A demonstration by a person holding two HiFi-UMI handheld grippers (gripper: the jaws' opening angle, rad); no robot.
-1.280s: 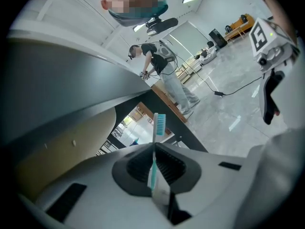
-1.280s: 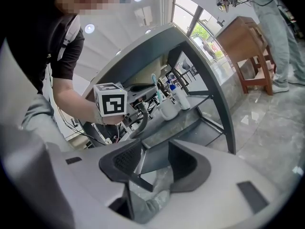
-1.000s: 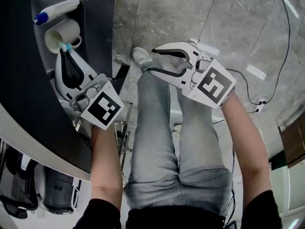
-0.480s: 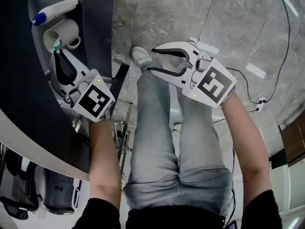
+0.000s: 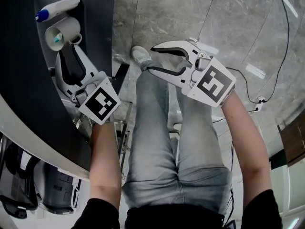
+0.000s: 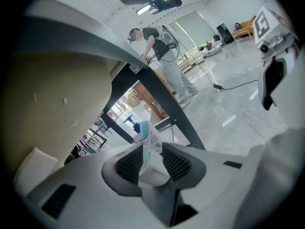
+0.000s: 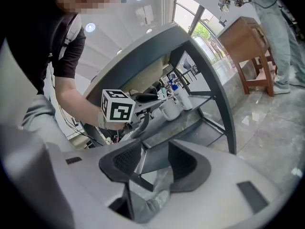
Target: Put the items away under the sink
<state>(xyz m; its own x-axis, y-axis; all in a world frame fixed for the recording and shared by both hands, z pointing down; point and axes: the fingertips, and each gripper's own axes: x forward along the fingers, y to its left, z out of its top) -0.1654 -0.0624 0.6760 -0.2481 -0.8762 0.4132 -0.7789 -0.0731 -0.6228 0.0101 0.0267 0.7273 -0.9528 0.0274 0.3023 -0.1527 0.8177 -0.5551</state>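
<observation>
**Left claw wide at the mug, toothbrush standing inside**

Far left, the dark shelf point(image 5: 97, 13) under the sink is carrying a white tube point(image 5: 59, 6) with a blue cap. Just beside it the mug point(image 5: 64, 31) is holding the toothbrush point(image 5: 56, 38), teal head inside the rim. My left claw point(image 5: 68, 54) is hanging right at that mug. Its jaws have just been opening and are standing wide.

The left gripper view is giving me what the head view isn't. The toothbrush is rising between my ribbed pads, nearer the left one, unclamped. Far off, another person point(image 6: 164, 56) is bending at a table.

Both my forearms are reaching forward, with my jeans point(image 5: 157, 142) between them.

My right claw point(image 5: 152, 59) is hovering over my knee and the marble floor point(image 5: 228, 23), pointing slightly down. Its jaws are parted, with nothing gripped between them.

Its own view is looking back across the stand. The slanted strut point(image 7: 209, 75) is crossing in front of the shelf, with the left claw's marker cube point(image 7: 118, 109) and the mug behind it. Far right, a cable point(image 5: 281, 42) is trailing over the floor.
</observation>
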